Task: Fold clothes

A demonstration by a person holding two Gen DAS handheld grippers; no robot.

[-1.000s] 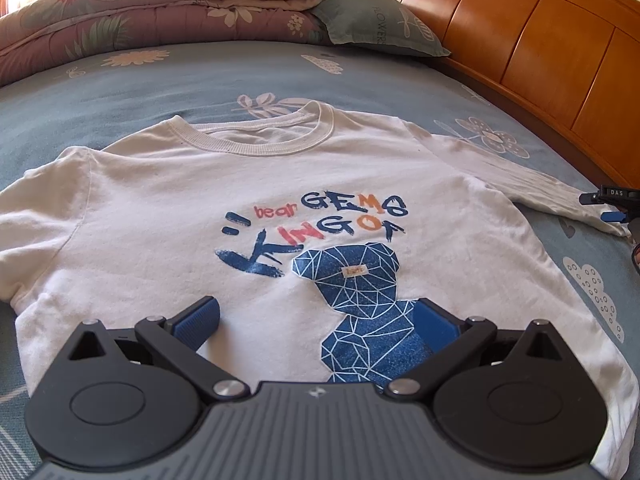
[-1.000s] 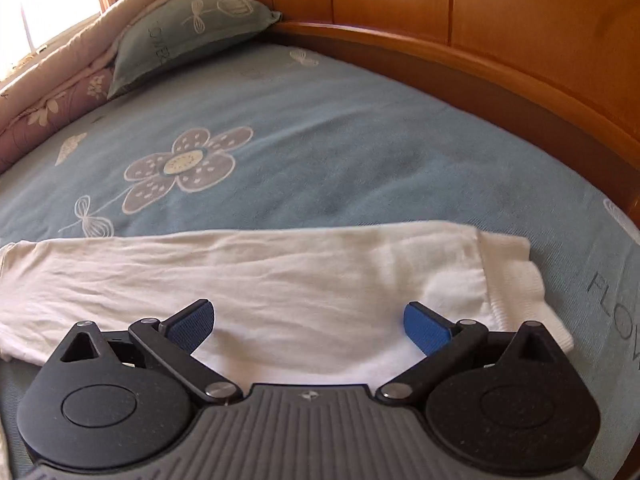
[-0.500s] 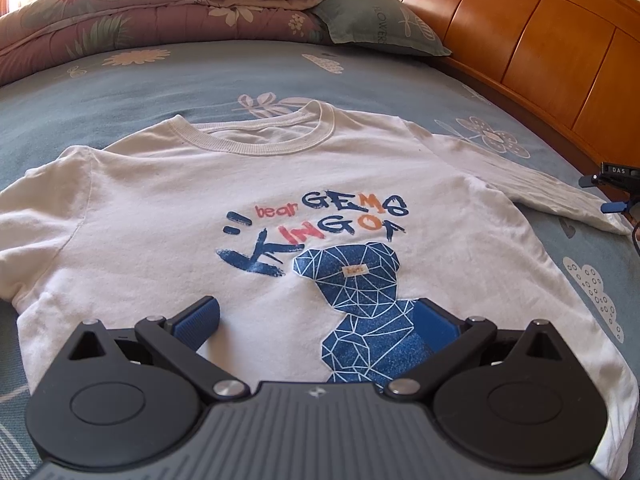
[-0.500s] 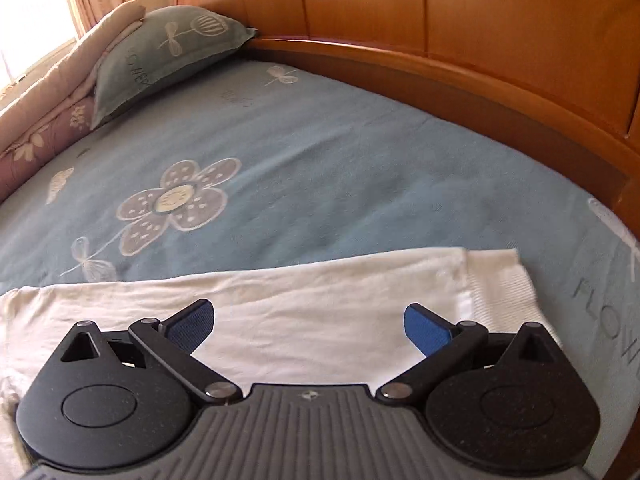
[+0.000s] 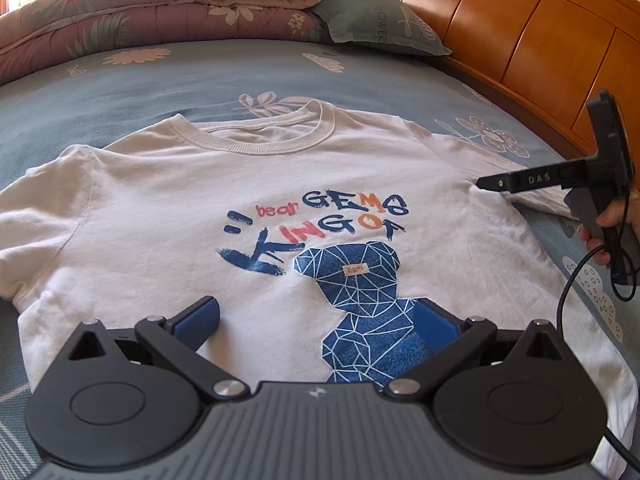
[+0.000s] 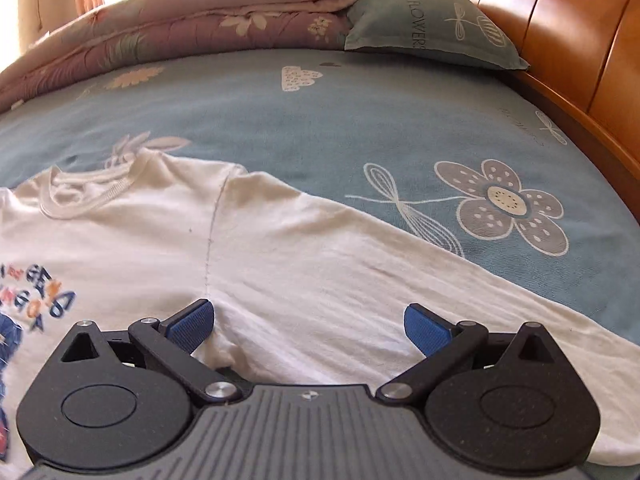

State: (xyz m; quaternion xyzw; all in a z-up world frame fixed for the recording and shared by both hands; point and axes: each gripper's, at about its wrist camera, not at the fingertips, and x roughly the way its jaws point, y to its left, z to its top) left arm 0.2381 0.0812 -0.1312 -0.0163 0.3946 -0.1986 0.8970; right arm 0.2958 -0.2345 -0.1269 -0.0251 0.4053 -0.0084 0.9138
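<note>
A white long-sleeved shirt (image 5: 168, 216) with a blue bear print (image 5: 360, 308) lies flat, front up, on the bed. My left gripper (image 5: 316, 324) hovers open over its lower front, nothing between the blue pads. My right gripper (image 6: 308, 324) is open above the shirt's right armpit, where the sleeve (image 6: 400, 264) joins the body along a seam. From the left wrist view, that right gripper (image 5: 492, 184) shows side-on at the right edge, held by a hand (image 5: 612, 224), its tip over the sleeve's root. The neckline (image 6: 88, 196) is at the left in the right wrist view.
The blue flowered bedsheet (image 5: 200, 80) spreads around the shirt. A folded quilt (image 5: 160, 12) and a grey-green pillow (image 5: 380, 20) lie at the far end. A wooden headboard (image 5: 540, 40) runs along the right side. A black cable (image 5: 568, 292) hangs from the right gripper.
My right gripper has swung left from the sleeve's cuff to the armpit, still open. It now reaches further into the left wrist view. The left gripper has barely moved.
</note>
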